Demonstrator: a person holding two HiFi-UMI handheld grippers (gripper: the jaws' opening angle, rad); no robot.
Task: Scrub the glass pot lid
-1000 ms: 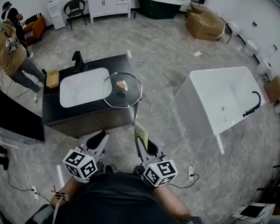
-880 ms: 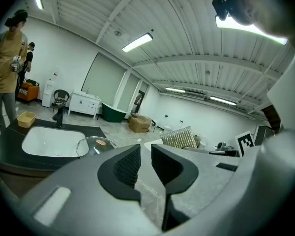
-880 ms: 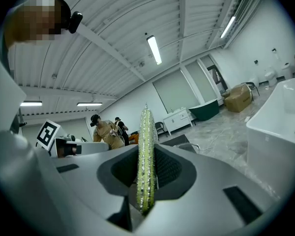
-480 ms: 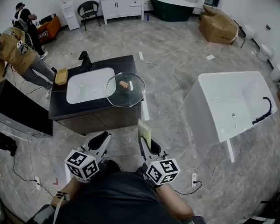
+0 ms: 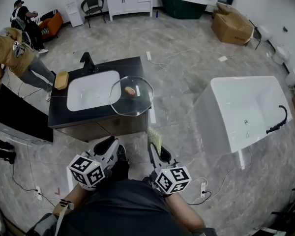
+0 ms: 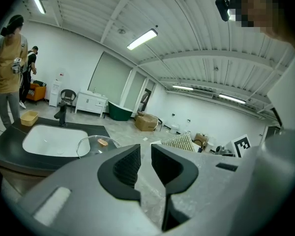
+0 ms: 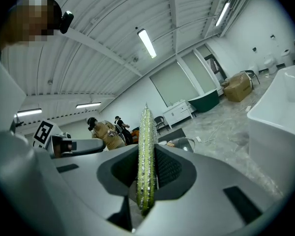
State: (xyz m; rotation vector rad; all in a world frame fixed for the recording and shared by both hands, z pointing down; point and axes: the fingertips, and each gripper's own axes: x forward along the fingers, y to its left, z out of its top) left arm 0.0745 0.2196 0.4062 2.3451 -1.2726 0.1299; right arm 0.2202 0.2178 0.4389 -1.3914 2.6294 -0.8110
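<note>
The glass pot lid [image 5: 132,96], with a brown knob [image 5: 130,91], lies flat on the right end of the black vanity counter [image 5: 137,65], beside the white sink [image 5: 91,90]. Both grippers hang close to my body, well short of the vanity. My right gripper [image 5: 155,142] is shut on a green scrub pad [image 5: 154,137], which stands on edge between the jaws [image 7: 146,156]. My left gripper [image 5: 108,144] holds nothing; its jaws stand a narrow gap apart [image 6: 145,163]. The lid [image 6: 96,144] shows small and far off in the left gripper view.
A black faucet [image 5: 87,61] and a tan dish [image 5: 61,79] sit at the sink's back and left. A white bathtub [image 5: 246,112] stands to the right. Two people [image 5: 12,48] are at the far left. Cables and a power strip [image 5: 202,187] lie on the marble floor.
The view has shifted slightly, so the vanity sits a little differently in frame. Both grippers stay low by my body, the pad still held.
</note>
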